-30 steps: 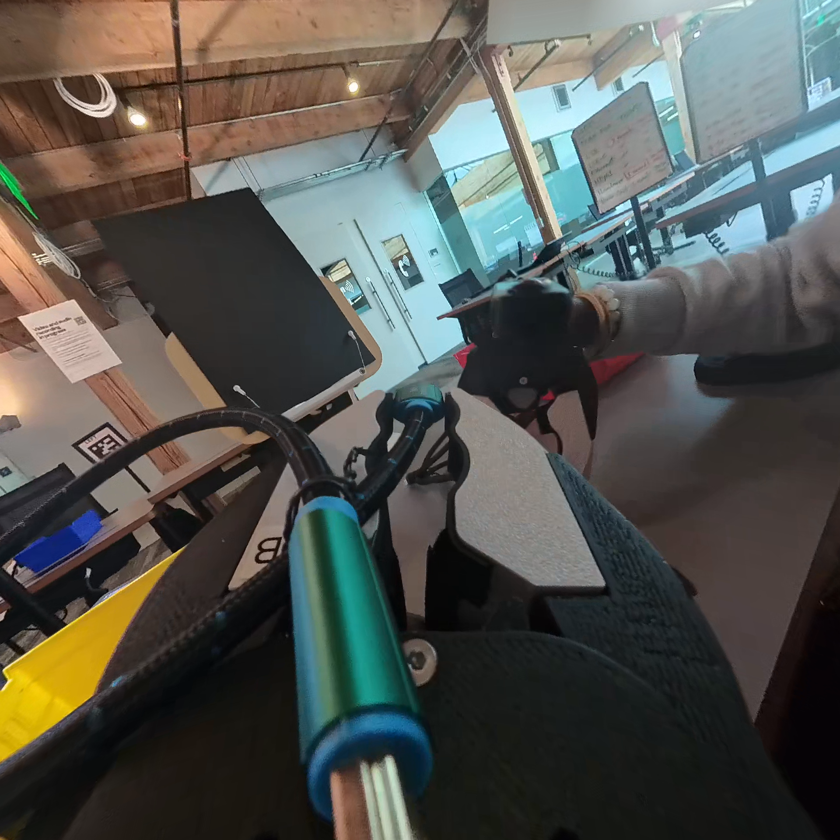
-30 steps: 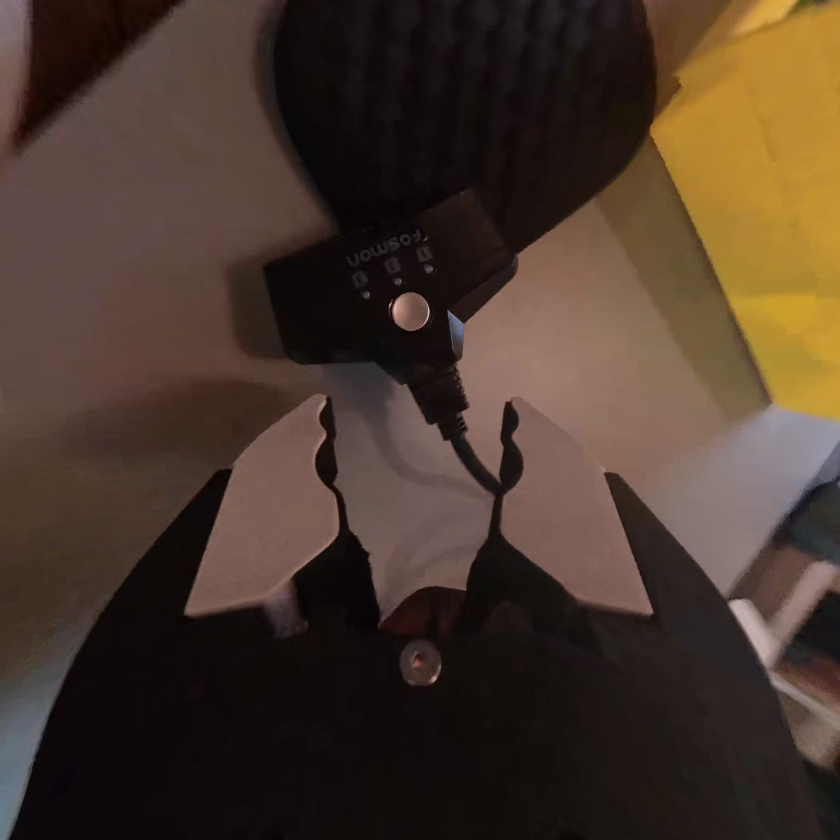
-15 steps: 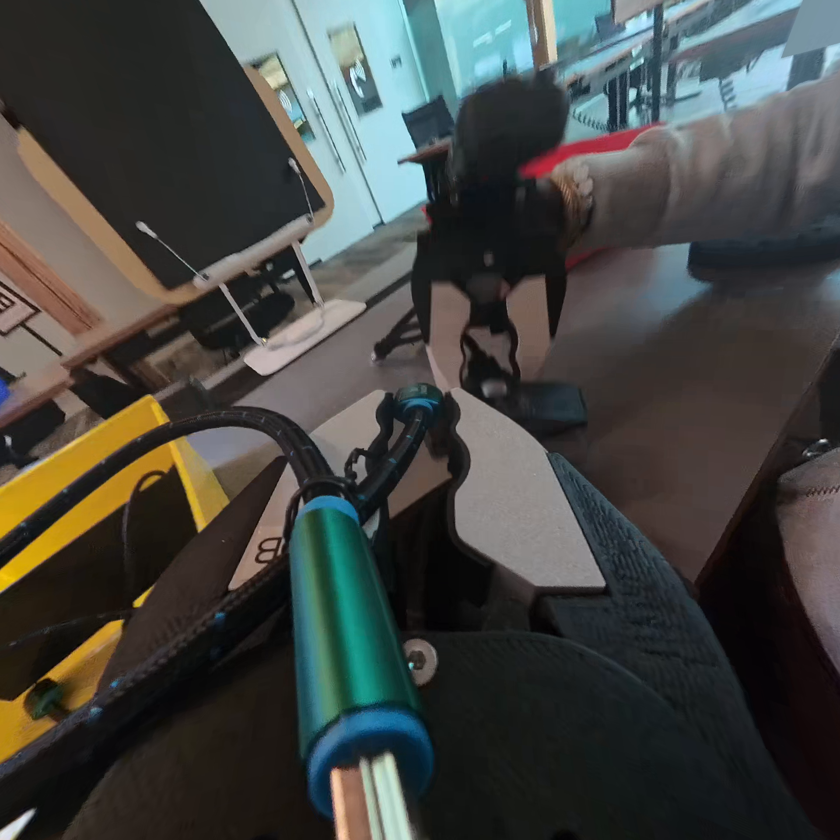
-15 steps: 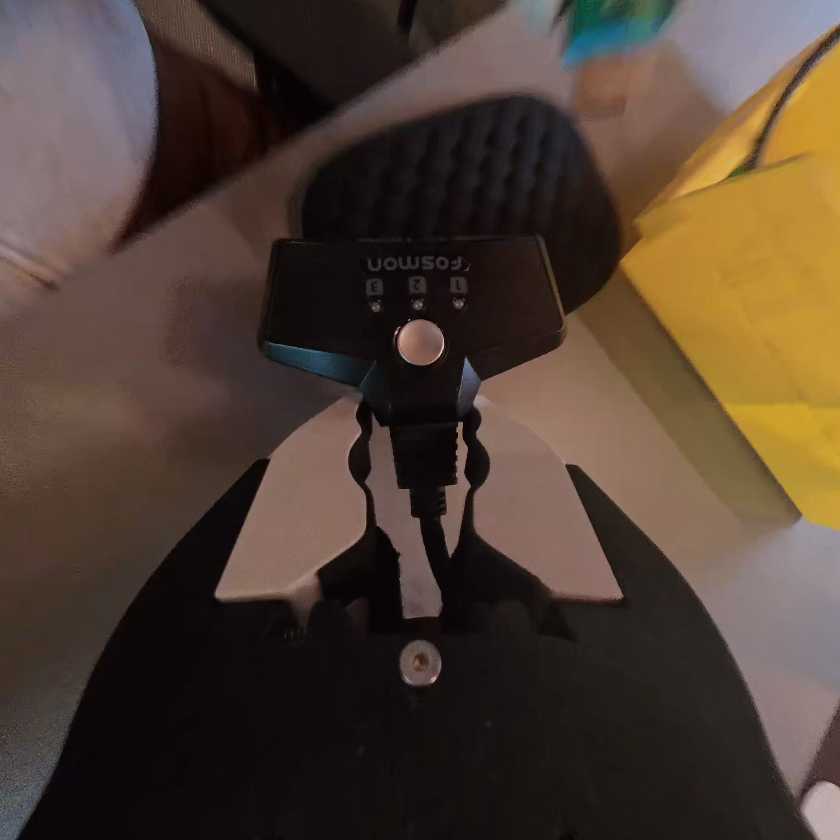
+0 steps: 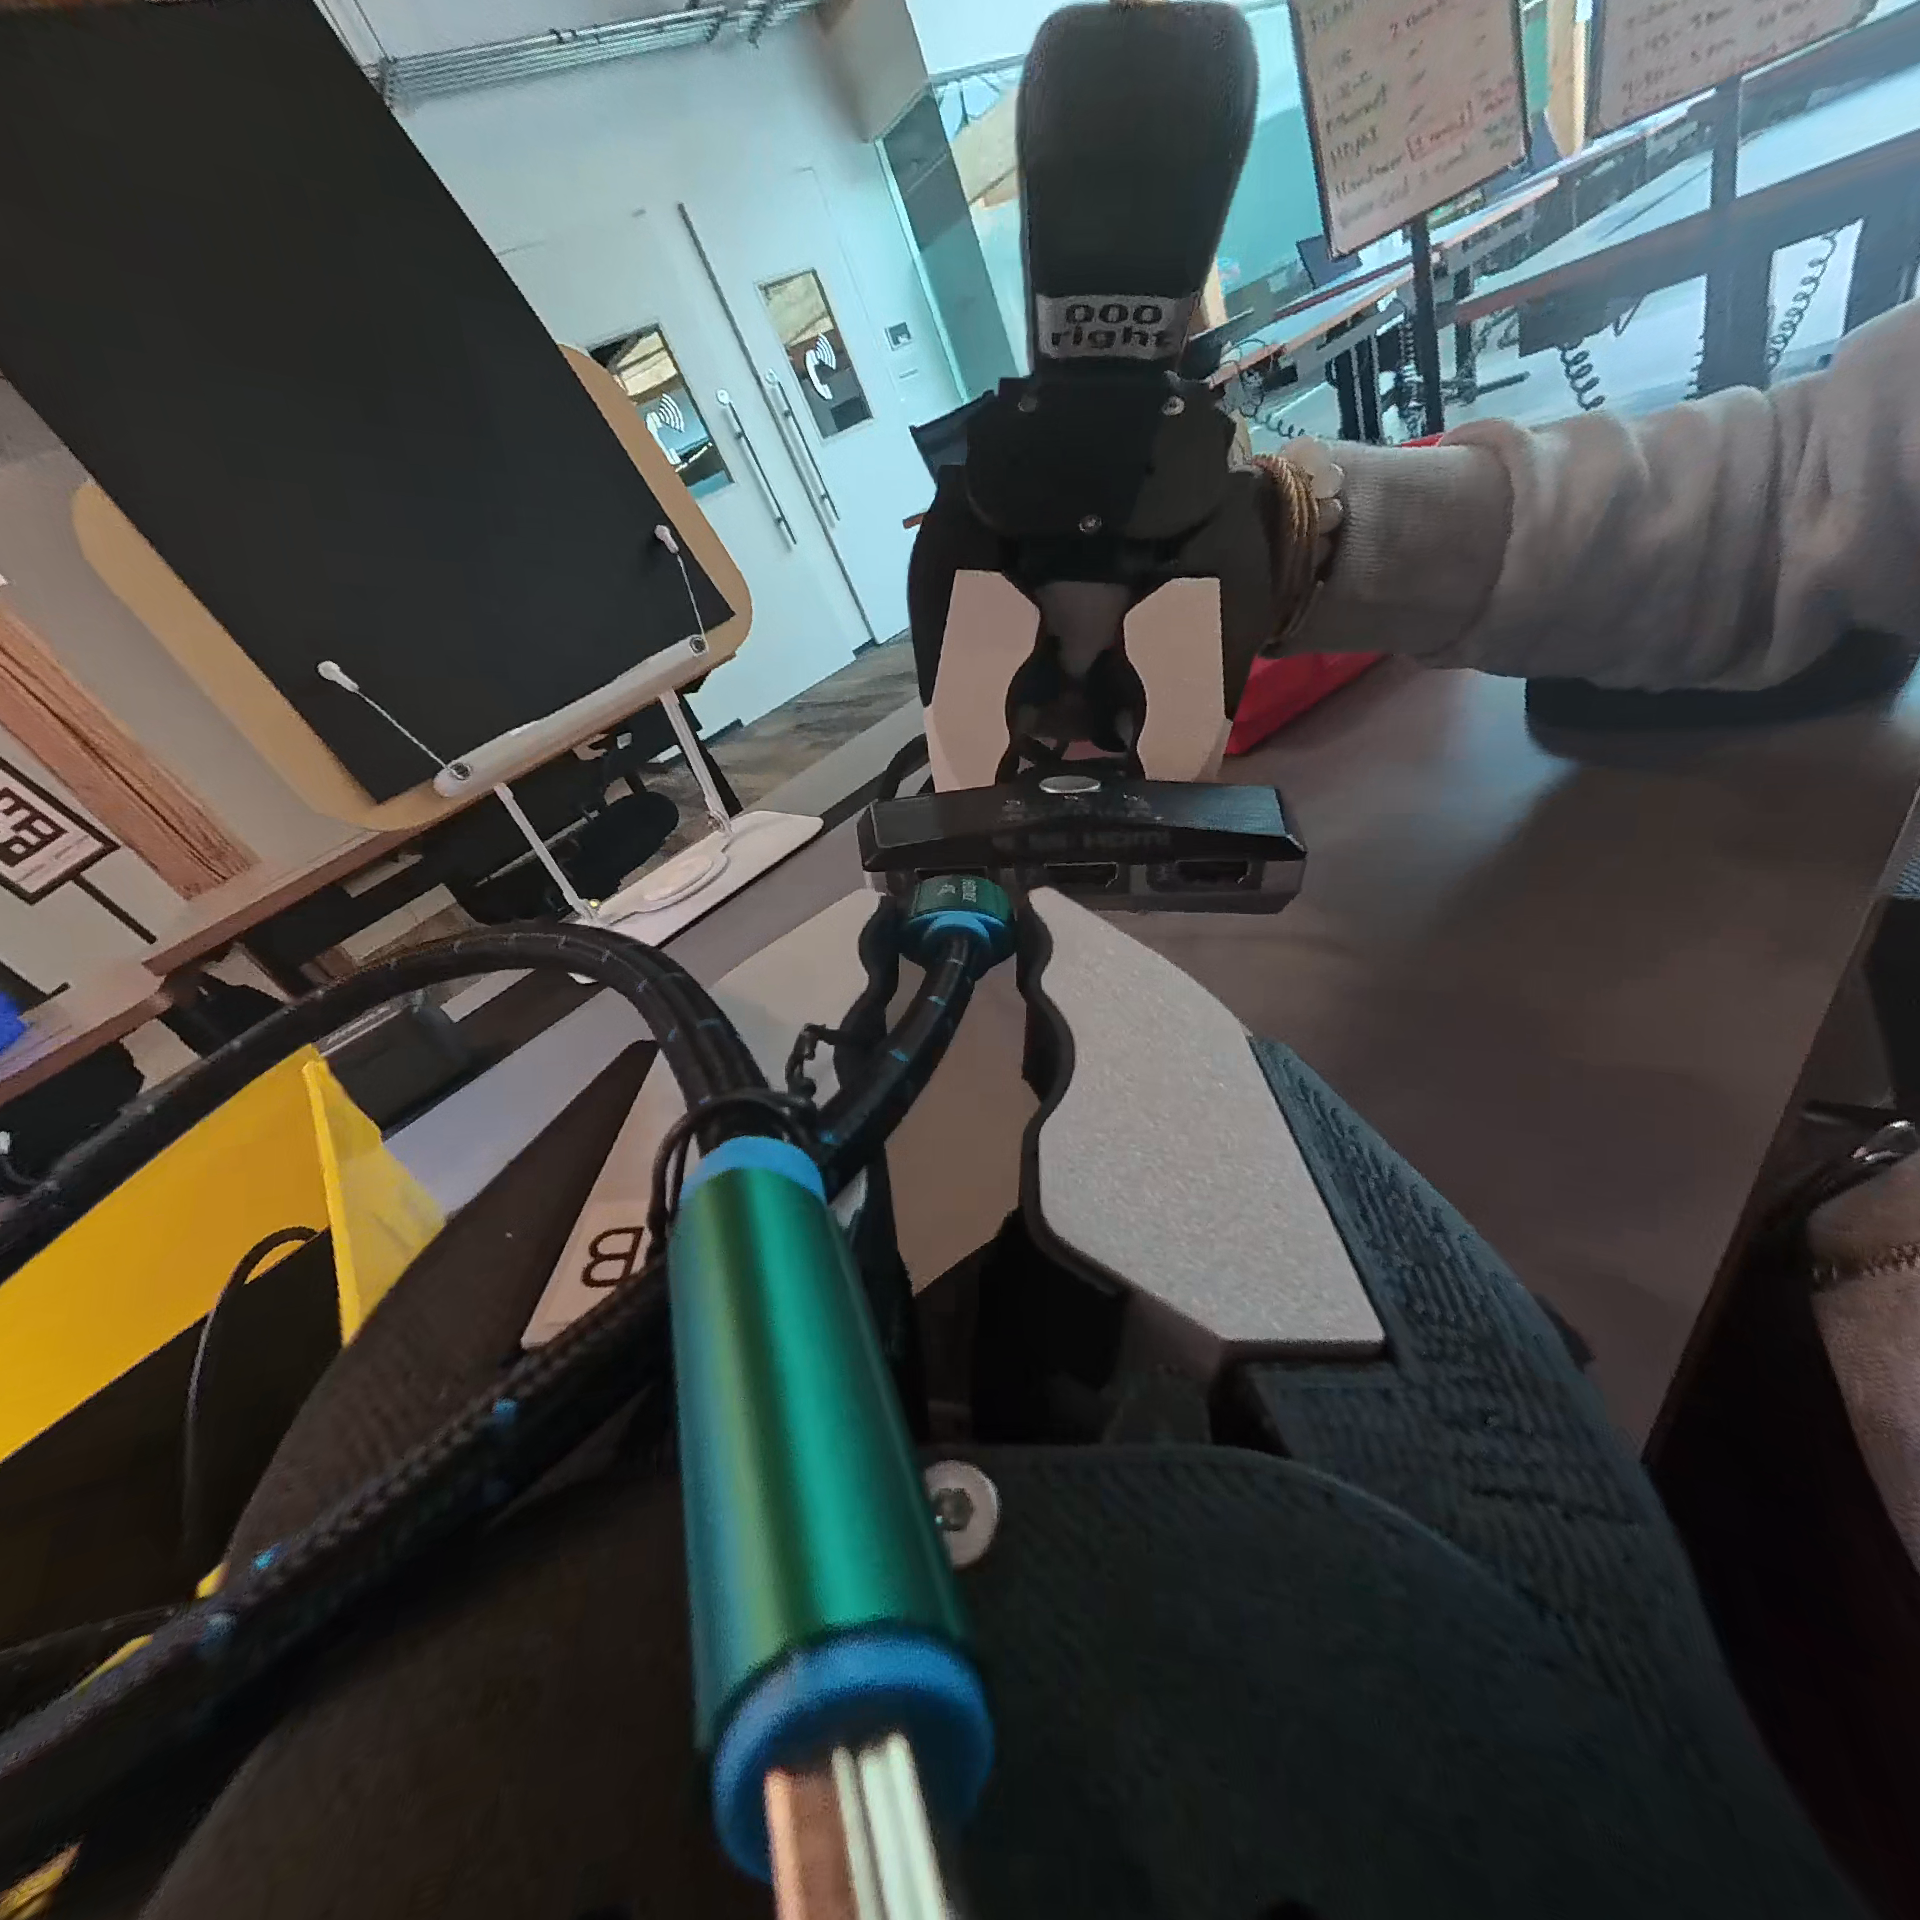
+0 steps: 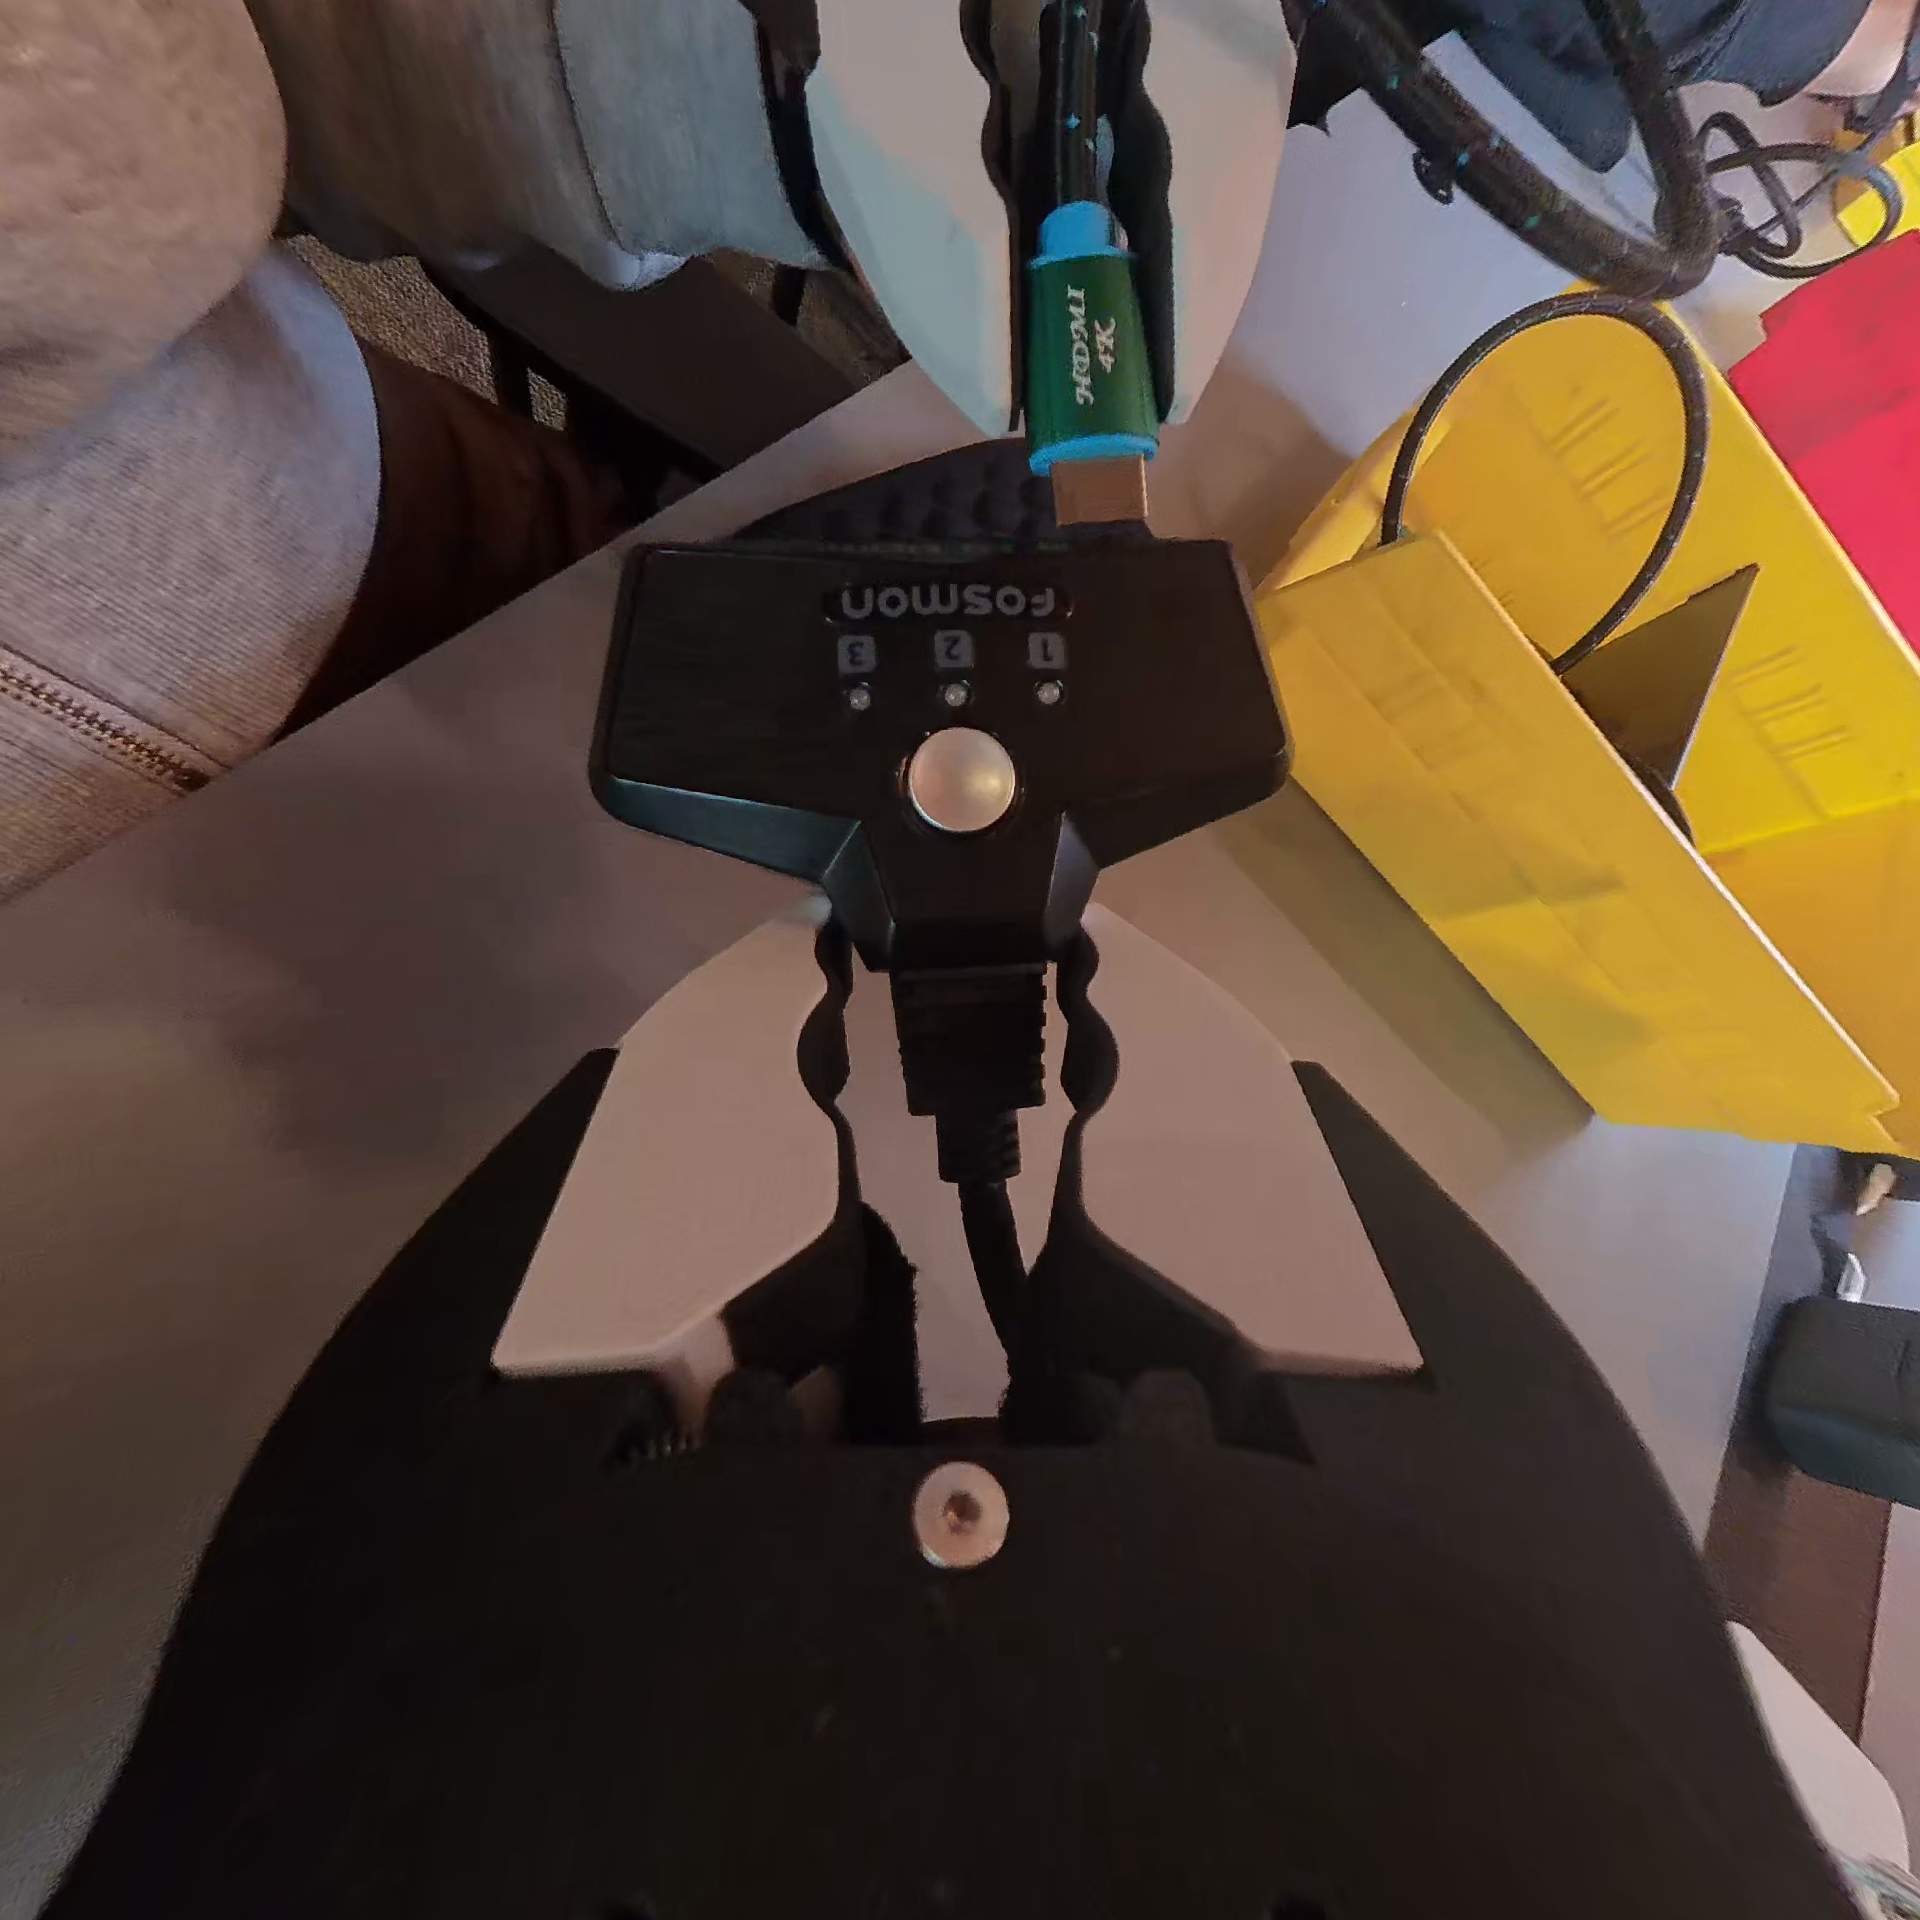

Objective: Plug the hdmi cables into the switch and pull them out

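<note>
The black HDMI switch [image 6: 935,675] lies on the grey table [image 6: 312,935]; it also shows in the left wrist view [image 5: 1081,831], with three ports facing me. My right gripper [image 6: 961,956] is shut on the switch's own cable plug [image 6: 971,1029]. It appears in the left wrist view [image 5: 1075,717] behind the switch. My left gripper [image 5: 956,935] is shut on a braided HDMI cable just behind its green plug [image 5: 951,904]. The plug [image 6: 1086,353] has its metal tip at the mouth of the switch's end port. The cable's other green plug [image 5: 800,1455] rests on my left gripper's body.
A yellow bin [image 6: 1558,727] with a thin black cable stands right beside the switch, also in the left wrist view [image 5: 156,1247]. A red bin [image 6: 1849,416] is behind it. A black textured pad [image 6: 914,509] lies under the switch's far edge. A person's sleeve [image 5: 1610,540] reaches over the table.
My right gripper was open short of the switch, then closed on its cable plug. My left gripper swung down and carried the green plug up to the switch's port.
</note>
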Demonstrator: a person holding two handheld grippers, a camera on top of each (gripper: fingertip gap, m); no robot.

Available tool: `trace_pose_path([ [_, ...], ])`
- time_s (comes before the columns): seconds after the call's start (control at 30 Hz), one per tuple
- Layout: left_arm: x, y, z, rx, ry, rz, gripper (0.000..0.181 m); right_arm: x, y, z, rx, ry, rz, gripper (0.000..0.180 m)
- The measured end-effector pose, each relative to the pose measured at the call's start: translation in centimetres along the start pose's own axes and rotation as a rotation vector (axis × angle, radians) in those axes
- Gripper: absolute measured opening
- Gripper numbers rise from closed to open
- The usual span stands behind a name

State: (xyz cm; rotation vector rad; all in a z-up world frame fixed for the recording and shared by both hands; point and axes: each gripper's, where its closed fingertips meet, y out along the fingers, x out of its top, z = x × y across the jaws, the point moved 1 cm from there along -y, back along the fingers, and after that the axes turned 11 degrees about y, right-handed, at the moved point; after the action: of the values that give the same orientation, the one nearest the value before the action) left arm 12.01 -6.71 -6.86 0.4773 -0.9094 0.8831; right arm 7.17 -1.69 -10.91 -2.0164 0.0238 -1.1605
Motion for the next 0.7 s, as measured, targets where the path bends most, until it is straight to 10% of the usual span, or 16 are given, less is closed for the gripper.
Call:
trace_pose_path([
  [0.7, 0.9, -0.3, -0.1, -0.008, -0.075, -0.148, 0.021, 2.0, 0.1, 1.0, -0.031, -0.107, -0.036, 0.039],
])
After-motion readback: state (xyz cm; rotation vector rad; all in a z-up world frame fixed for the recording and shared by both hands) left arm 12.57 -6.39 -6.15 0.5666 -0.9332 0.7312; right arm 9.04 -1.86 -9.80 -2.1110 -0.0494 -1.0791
